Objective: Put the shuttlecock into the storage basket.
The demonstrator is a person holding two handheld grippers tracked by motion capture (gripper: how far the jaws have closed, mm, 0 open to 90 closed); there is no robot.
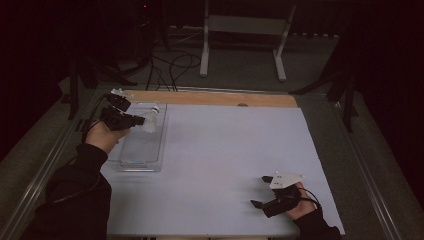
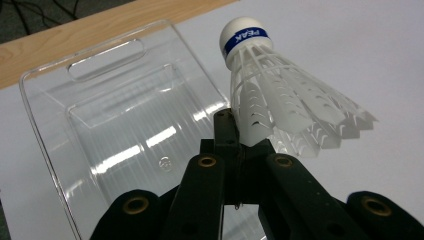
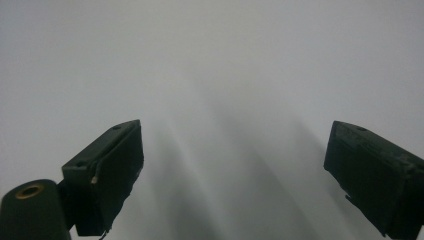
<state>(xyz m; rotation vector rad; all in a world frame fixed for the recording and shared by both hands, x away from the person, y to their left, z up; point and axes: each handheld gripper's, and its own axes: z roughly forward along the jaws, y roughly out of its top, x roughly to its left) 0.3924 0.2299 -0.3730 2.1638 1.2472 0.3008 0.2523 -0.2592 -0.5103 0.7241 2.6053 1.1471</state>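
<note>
A clear plastic tray lies along the bench's left edge. Above its far end the left gripper pinches a shuttlecock by its skirt, probably to lower it in. Near the front right corner, the right gripper idles, jaws spread.

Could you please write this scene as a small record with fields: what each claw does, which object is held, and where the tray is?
held object: white shuttlecock with a blue band on its cork
left claw: shut on the edge of the shuttlecock's skirt, cork pointing away from the camera
position of held object: above the clear plastic tray, near its far end
tray: transparent, with a handle slot, at the left side of the white table
tray contents: nothing visible inside
right claw: open, holding nothing, low over the table at the near right
</note>
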